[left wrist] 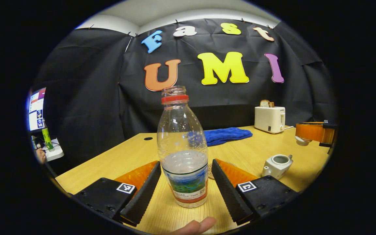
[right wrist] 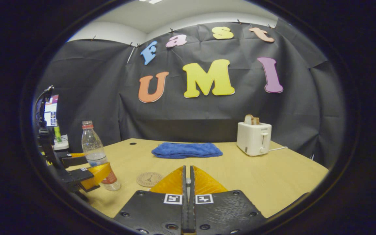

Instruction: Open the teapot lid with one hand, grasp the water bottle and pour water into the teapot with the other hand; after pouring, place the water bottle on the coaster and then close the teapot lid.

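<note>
Left gripper (left wrist: 184, 186) open around the water bottle (left wrist: 183, 153); right gripper (right wrist: 188, 182) closed on a small lid.

Your left fingers (left wrist: 142, 192) stand apart from the bottle on both sides. The uncapped bottle stands upright on the table (left wrist: 259, 150), near its front edge. The coaster (right wrist: 149, 179) lies just beside it; the lidless teapot (left wrist: 277, 164) sits to its right. Bare tabletop separates these from the blue towel (right wrist: 187, 150) and toaster (right wrist: 254, 138) at the rear.
</note>
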Available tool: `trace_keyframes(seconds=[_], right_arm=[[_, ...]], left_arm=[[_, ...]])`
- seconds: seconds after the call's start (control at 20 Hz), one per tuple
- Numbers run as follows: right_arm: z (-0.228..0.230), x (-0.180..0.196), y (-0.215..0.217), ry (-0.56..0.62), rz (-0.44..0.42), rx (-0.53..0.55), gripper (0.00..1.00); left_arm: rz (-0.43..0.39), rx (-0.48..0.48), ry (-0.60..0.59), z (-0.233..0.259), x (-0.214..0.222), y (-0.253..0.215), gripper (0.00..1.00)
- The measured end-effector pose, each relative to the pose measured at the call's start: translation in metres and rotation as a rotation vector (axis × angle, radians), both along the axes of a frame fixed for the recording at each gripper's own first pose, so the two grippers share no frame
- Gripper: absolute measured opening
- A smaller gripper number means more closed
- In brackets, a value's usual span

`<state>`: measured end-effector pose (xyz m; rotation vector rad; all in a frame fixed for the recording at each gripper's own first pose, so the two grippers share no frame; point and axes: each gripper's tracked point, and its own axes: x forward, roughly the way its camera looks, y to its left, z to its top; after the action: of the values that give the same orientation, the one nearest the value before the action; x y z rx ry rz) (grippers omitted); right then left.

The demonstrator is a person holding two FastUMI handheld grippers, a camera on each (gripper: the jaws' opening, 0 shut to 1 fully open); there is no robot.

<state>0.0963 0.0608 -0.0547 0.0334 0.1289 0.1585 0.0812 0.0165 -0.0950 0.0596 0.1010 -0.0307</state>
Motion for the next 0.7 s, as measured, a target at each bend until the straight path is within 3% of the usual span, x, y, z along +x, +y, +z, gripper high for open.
trace_keyframes(seconds=[0.1, 0.15, 0.4, 0.45, 0.5, 0.7], right_arm=[[-0.002, -0.002, -0.003, 0.010, -0.001, 0.011, 0.00], [-0.002, -0.003, -0.006, 0.013, -0.006, 0.019, 0.00], [-0.001, -0.013, -0.025, 0.012, -0.031, 0.039, 0.00], [0.000, -0.015, -0.029, 0.010, -0.034, 0.041, 0.00], [0.000, -0.017, -0.033, 0.008, -0.039, 0.041, 0.00], [-0.001, -0.027, -0.053, -0.001, -0.056, 0.038, 0.00]], left_arm=[[-0.035, -0.011, -0.026, 0.006, 0.004, -0.008, 0.96], [-0.058, -0.015, -0.028, 0.007, 0.006, -0.014, 0.82], [-0.071, 0.026, -0.032, 0.012, -0.004, -0.019, 0.79], [-0.075, 0.054, -0.029, 0.014, -0.006, -0.021, 0.72], [-0.083, 0.089, -0.027, 0.017, -0.008, -0.025, 0.78], [-0.060, 0.303, -0.008, 0.027, -0.016, -0.031, 0.78]])
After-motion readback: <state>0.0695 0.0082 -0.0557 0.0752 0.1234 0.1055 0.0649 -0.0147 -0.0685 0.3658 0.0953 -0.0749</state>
